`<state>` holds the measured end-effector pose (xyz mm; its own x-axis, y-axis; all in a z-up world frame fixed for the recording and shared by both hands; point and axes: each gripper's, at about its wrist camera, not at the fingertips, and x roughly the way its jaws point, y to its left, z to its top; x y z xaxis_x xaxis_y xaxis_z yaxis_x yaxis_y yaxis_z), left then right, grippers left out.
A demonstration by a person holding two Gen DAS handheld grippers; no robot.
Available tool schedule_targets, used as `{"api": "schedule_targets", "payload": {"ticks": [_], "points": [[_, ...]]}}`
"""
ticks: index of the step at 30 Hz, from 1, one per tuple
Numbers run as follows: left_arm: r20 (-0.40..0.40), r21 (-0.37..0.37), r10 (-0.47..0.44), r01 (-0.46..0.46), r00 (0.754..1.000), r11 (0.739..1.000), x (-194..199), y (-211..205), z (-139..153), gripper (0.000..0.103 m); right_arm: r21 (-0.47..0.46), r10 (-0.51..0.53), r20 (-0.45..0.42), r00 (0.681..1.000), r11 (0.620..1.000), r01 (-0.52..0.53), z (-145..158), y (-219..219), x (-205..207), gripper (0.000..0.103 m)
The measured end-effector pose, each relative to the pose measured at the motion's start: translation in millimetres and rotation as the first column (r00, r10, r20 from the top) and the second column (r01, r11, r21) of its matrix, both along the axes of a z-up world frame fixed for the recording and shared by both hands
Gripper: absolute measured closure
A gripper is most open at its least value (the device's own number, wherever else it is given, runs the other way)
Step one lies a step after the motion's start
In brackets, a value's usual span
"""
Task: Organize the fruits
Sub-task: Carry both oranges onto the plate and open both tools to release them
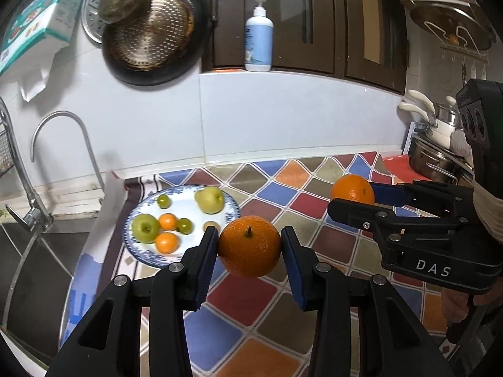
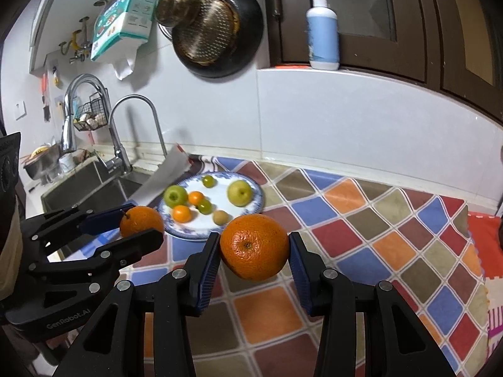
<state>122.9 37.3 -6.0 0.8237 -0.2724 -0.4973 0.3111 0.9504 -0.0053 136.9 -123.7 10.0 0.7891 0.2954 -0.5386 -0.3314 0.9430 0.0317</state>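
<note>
My left gripper (image 1: 249,245) is shut on a large orange (image 1: 249,245) and holds it above the checked cloth, just right of the plate. My right gripper (image 2: 254,248) is shut on a second large orange (image 2: 254,246), also held in the air. Each gripper shows in the other's view, the right one (image 1: 352,196) with its orange (image 1: 352,189) and the left one (image 2: 141,223) with its orange (image 2: 141,220). A blue-rimmed white plate (image 1: 138,251) (image 2: 254,198) holds a pear (image 1: 210,199), a green apple (image 1: 145,228), two small oranges (image 1: 167,242) and small green fruits.
A sink (image 1: 34,270) with a curved tap (image 1: 63,132) lies left of the plate. A pan and strainer (image 1: 151,31) hang on the wall. A pump bottle (image 1: 258,36) stands on the ledge. Pots (image 1: 440,144) stand at the far right. The checked cloth (image 2: 377,235) covers the counter.
</note>
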Motion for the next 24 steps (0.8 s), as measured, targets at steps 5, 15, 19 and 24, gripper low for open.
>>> {"api": "schedule_targets", "payload": {"ticks": [5, 15, 19, 24], "points": [[0.013, -0.003, -0.008, 0.008, 1.000, 1.000, -0.5, 24.7, 4.2, 0.062, 0.006, -0.001, 0.011, 1.000, 1.000, 0.001, 3.4, 24.2, -2.7, 0.059], [0.037, 0.026, -0.034, 0.033, 0.999, 0.999, 15.8, 56.2, 8.3, 0.062, 0.010, -0.015, 0.023, 1.000, 1.000, 0.015, 4.7, 62.5, 6.2, 0.059], [0.040, 0.037, -0.036, 0.035, 0.999, 0.999, 30.4, 67.0, 7.9, 0.062, 0.011, -0.021, 0.016, 1.000, 1.000, 0.021, 2.6, 74.9, 19.2, 0.059], [0.035, 0.049, -0.035, 0.034, 0.999, 0.998, 53.5, 78.3, 5.6, 0.062, 0.009, -0.016, 0.002, 1.000, 1.000, 0.016, -0.6, 88.5, 40.6, 0.059]]}}
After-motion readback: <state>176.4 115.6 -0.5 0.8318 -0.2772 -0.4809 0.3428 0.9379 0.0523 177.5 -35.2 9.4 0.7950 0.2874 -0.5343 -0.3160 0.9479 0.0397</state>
